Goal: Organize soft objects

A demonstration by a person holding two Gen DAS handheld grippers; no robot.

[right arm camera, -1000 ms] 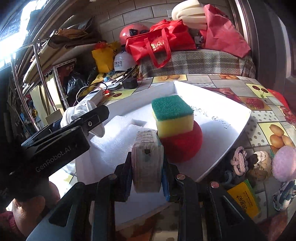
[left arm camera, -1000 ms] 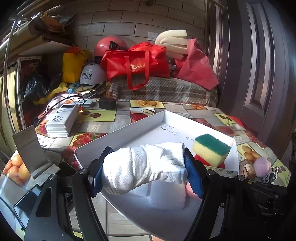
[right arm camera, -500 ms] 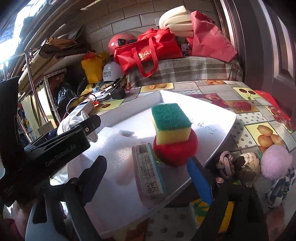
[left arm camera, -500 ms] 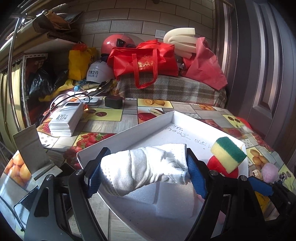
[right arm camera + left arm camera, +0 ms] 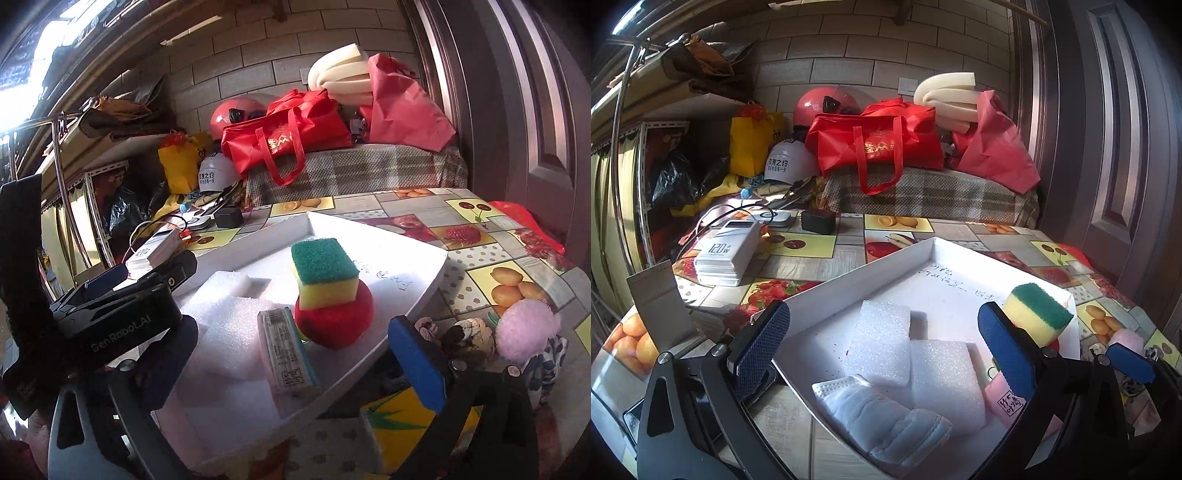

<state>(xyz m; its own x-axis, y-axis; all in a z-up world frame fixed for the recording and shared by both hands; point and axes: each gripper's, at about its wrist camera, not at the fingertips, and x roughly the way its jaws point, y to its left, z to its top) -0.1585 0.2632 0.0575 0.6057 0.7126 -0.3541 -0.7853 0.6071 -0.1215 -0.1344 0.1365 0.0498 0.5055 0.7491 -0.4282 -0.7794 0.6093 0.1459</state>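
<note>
crumpled white cloth (image 5: 882, 424) lying in flat tray (image 5: 857, 273)

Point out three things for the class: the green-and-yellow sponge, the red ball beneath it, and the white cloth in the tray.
green-and-yellow sponge (image 5: 325, 275), right wrist view, on its green scouring top.
red ball (image 5: 332, 325), right wrist view, on its front face.
white cloth (image 5: 882, 417), left wrist view, on its folded middle.

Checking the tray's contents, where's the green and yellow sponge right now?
In the right wrist view, the sponge sits atop the red ball inside the white tray.
</note>
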